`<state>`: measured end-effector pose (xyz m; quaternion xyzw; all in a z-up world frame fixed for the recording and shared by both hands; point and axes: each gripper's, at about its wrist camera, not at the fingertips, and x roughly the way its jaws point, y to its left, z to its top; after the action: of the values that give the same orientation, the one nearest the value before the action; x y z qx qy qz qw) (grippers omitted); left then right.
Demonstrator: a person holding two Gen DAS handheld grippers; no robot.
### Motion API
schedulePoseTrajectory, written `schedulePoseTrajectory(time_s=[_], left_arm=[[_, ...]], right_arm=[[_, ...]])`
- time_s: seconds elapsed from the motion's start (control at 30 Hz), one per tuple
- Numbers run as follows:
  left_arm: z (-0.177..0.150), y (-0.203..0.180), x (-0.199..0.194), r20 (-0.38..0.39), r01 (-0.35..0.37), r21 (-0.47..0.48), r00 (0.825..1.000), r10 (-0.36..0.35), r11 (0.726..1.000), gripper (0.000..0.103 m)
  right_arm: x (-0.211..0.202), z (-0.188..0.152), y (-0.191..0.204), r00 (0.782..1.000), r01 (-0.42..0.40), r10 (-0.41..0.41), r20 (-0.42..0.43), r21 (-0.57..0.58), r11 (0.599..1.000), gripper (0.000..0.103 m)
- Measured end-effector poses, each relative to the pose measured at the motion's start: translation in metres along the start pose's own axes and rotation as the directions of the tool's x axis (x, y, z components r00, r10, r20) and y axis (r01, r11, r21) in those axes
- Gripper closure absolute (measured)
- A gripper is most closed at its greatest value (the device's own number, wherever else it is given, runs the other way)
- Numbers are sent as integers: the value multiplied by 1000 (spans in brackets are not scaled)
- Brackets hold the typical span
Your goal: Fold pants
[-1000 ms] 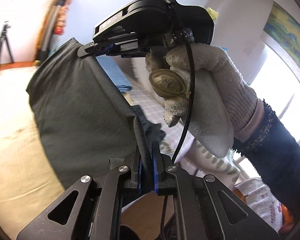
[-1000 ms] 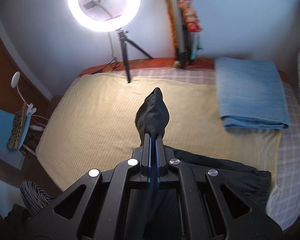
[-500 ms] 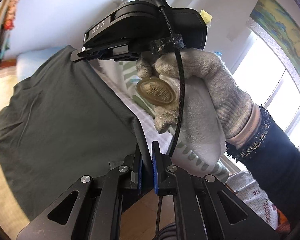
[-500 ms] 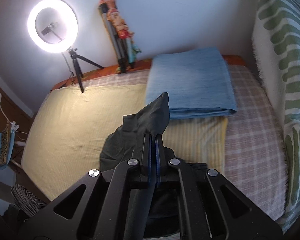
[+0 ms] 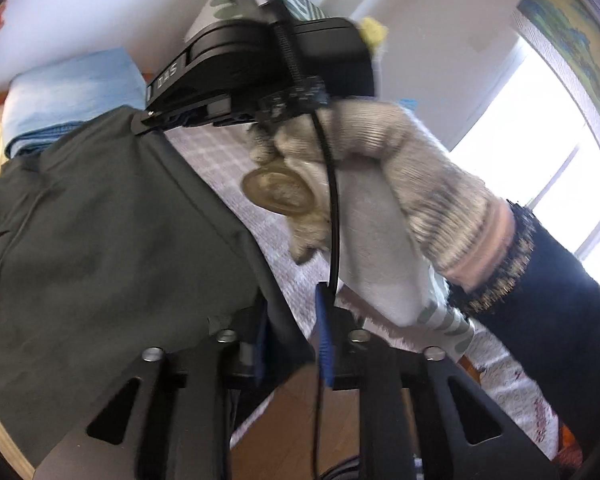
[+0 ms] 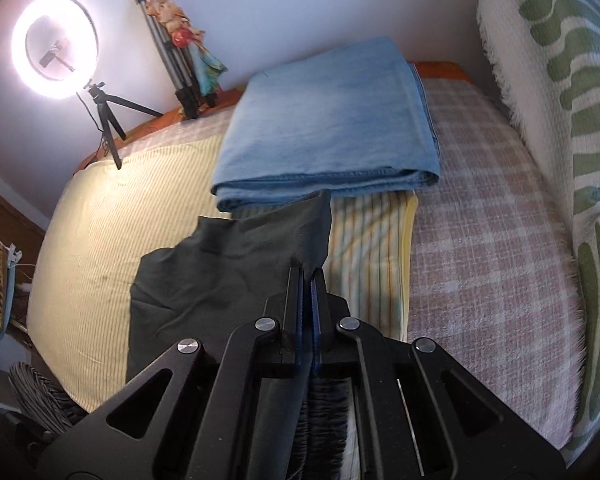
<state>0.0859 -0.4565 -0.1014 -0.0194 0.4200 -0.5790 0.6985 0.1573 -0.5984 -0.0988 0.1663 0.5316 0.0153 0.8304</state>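
Right now: both grippers are carrying one edge of the dark pants over the bed.
Pants: dark grey, spread across the left of the left-wrist view; in the right-wrist view they drape from the centre down to lower left, over the yellow striped cover.
Right gripper: pads pinched tight on a corner of the cloth — a peak of fabric sticks up past the tips, just below the folded blue blanket.
Left gripper: jaws have just been opening; the blue pads stand apart, and a fold of the hem lies between them against the left pad, with daylight beside the right pad. No squeeze showing.
Gloved hand: at centre right of the left-wrist view, wrapped round the other gripper's handle.
Handling: soft, light, limp stuff — it sags wherever unsupported and creases easily; not slippery, nothing fragile.
Where to hold: my call, pinch at the corners of the doubled edge, both layers together, so the fold stays square.
Risk: the loosened side may slide crooked.
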Motion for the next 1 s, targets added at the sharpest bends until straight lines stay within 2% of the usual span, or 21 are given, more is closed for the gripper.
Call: schedulePoseTrajectory(time_s=[0.07,0.23,0.33,0.43,0.5,0.63,0.8,0.9,1.0], left_arm=[[-1,-5,-3,-17,-13,18,1000,13,1000,79],[-9,-13,-31,-25,-22,63,999,24,998,78],[-17,-1,-59,-19,-82,86,996,84,993,78],[-28,17,-79,1,-181,104,983,182,978,78],[-36,36,-88,-4,-224,88,974,225,971,78],[-49,42,-89,-15,-283,96,958,286,954,78],[-74,49,-71,-56,-286,78,955,291,955,78],[-82,57,-62,-62,-285,69,955,289,956,77],[-84,57,-58,-61,-280,67,957,284,958,77]], right_arm=[[4,-1,-4,1000,4,-4,-9,-3,1000,99],[14,-5,-8,999,38,-39,-27,-14,999,99],[13,-5,-7,994,97,-98,-41,-41,994,99],[0,-3,-8,990,137,-138,-14,-30,990,99],[-13,-2,-1,987,158,-157,17,-47,986,95],[-38,-7,28,991,132,-129,34,-131,982,92],[-52,-13,71,997,83,-79,27,-229,970,92],[-46,-12,97,1000,9,-6,12,-259,966,92],[-20,-6,130,998,-63,59,-22,-313,948,92]])
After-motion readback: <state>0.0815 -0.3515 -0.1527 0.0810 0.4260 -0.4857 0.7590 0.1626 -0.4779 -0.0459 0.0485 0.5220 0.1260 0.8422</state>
